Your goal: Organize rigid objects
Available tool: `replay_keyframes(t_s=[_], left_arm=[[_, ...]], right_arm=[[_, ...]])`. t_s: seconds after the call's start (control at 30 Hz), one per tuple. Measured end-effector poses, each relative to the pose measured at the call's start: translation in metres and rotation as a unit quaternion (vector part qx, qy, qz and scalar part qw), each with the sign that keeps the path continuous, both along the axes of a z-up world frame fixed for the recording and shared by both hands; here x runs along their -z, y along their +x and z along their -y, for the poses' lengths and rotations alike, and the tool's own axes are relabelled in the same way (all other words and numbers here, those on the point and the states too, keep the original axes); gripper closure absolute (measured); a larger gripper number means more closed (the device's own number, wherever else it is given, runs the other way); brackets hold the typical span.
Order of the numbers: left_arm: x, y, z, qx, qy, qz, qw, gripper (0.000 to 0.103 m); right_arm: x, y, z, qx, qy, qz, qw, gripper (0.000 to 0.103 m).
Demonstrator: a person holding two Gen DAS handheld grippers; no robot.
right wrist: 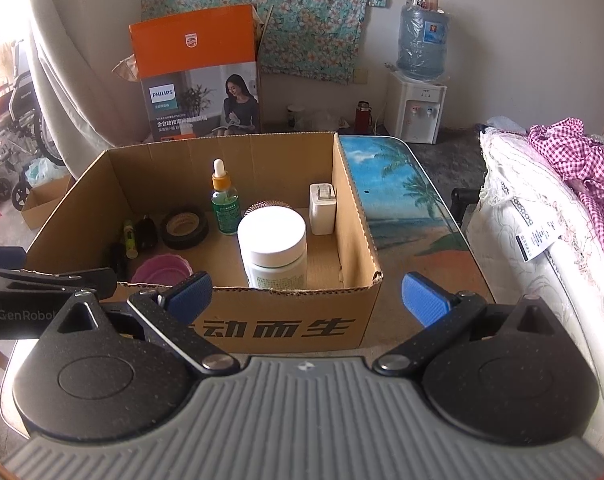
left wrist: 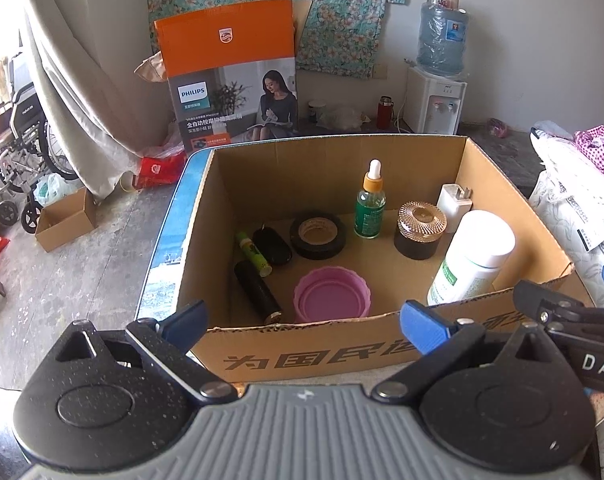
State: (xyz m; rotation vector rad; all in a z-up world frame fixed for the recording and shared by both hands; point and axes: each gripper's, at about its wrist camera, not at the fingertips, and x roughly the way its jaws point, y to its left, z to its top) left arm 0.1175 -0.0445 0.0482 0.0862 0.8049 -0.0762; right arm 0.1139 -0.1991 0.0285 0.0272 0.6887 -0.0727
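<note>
— Inside, then: cardboard box (left wrist: pixel 338 344) open-topped on the tabletop (right wrist: pixel 398 208), holding everything.
— Contents?
— White bottle (right wrist: pixel 272 248) upright near the front right corner, white-capped, green label. Behind it a dark jar (left wrist: pixel 420 230) with a ribbed gold lid. White charger plug (right wrist: pixel 322 210) leaning at the right wall. Green dropper bottle (left wrist: pixel 370 202) upright toward the back, orange collar, white bulb.
— And on the left?
— Black tape roll (left wrist: pixel 317 236) lying flat just left of the dropper bottle. Beside that a small black oval object (left wrist: pixel 272 246), then a yellow-green tube (left wrist: pixel 254 253), both lying down. Black cylinder (left wrist: pixel 258 292) lying nearer the front, gold-tipped end toward the front wall. Pink lid (left wrist: pixel 332 294) open side up by the front wall, near the cylinder.
— Grippers?
— Left gripper (left wrist: pixel 304 322) low before the front wall, blue-padded fingers (left wrist: pixel 424 328) spread wide, holding nothing. Right gripper (right wrist: pixel 308 298) likewise in front of the box near its right corner, fingers (right wrist: pixel 426 300) wide apart and empty.
— Beyond the tabletop?
— Orange-and-grey Philips carton (left wrist: pixel 230 76) against the wall, water dispenser (right wrist: pixel 418 104) further right, wheelchair (left wrist: pixel 10 168) far left.
</note>
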Motion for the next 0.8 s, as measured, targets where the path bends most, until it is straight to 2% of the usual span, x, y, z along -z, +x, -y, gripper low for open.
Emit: replay_keyframes(t_s=[0.8], left_arm=[[0.0024, 0.0009, -0.0026, -0.002, 0.004, -0.009, 1.0000, 0.002]], right_arm=[[0.0062, 0.0032, 0.0010, -0.002, 0.001, -0.008, 1.000, 0.001]])
